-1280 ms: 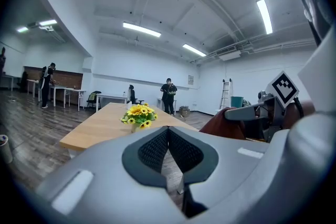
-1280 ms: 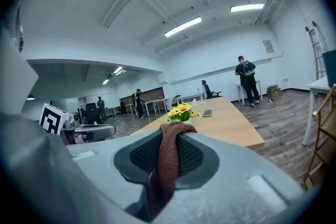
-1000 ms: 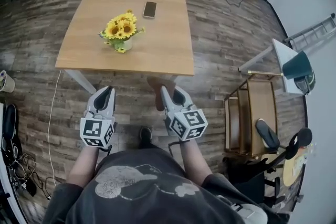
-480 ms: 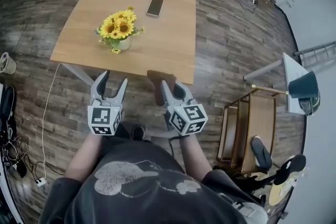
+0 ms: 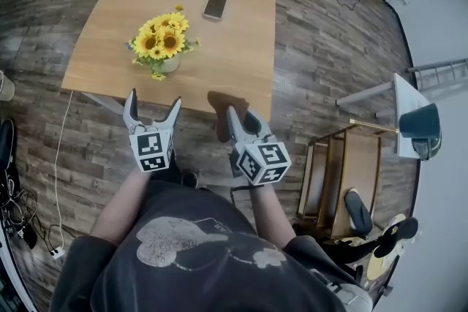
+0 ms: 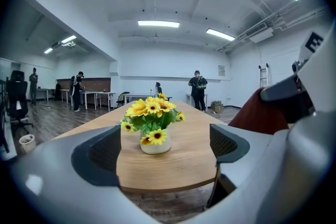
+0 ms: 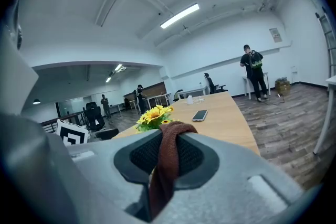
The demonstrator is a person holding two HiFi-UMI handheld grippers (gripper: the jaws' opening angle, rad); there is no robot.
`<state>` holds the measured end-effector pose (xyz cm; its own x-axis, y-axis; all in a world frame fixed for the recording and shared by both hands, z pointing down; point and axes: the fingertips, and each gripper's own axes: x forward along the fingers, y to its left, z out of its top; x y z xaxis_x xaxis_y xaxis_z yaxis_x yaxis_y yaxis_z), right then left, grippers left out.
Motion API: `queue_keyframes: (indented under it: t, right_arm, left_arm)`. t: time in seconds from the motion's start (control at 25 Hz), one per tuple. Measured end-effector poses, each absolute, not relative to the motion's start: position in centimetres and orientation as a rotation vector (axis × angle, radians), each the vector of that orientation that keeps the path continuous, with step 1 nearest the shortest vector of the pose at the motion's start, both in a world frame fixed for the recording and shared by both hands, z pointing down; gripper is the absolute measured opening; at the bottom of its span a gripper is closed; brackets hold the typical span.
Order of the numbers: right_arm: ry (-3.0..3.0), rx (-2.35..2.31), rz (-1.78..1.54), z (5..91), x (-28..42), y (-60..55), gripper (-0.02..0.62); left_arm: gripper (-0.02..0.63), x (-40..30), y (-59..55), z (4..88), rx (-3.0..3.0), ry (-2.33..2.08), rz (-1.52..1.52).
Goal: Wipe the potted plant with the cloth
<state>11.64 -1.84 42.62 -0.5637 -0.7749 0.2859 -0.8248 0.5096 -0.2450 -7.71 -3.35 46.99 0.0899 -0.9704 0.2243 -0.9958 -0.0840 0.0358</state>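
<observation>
Left gripper (image 5: 153,103) is opening wide, jaws empty, sitting near side of the potted plant (image 5: 162,42). Right gripper (image 5: 236,120) is clamping the brown cloth (image 5: 219,113), right of plant.

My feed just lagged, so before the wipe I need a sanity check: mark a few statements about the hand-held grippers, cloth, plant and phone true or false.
The right hand-held gripper is shut on the brown cloth. True.
The left hand-held gripper holds the potted plant. False: its jaws are opening with nothing between them.
The potted plant stands upright on the table. True.
The phone lies nearer the person than the plant. False: it lies beyond the plant.
</observation>
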Motion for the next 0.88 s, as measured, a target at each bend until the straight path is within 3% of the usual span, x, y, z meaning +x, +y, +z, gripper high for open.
queue_keyframes:
  t: [0.4, 0.88]
  right_arm:
    - [-2.517, 1.464, 0.524, 42.7, 10.6, -7.3, 0.048]
    - [-2.410, 1.545, 0.545, 43.9, 9.0, -11.1, 0.046]
  left_arm:
    - [0.591, -8.0, -9.6, 52.7, 2.189, -1.871, 0.340]
    - [0.598, -8.9, -15.1, 55.5, 2.161, -1.825, 0.382]
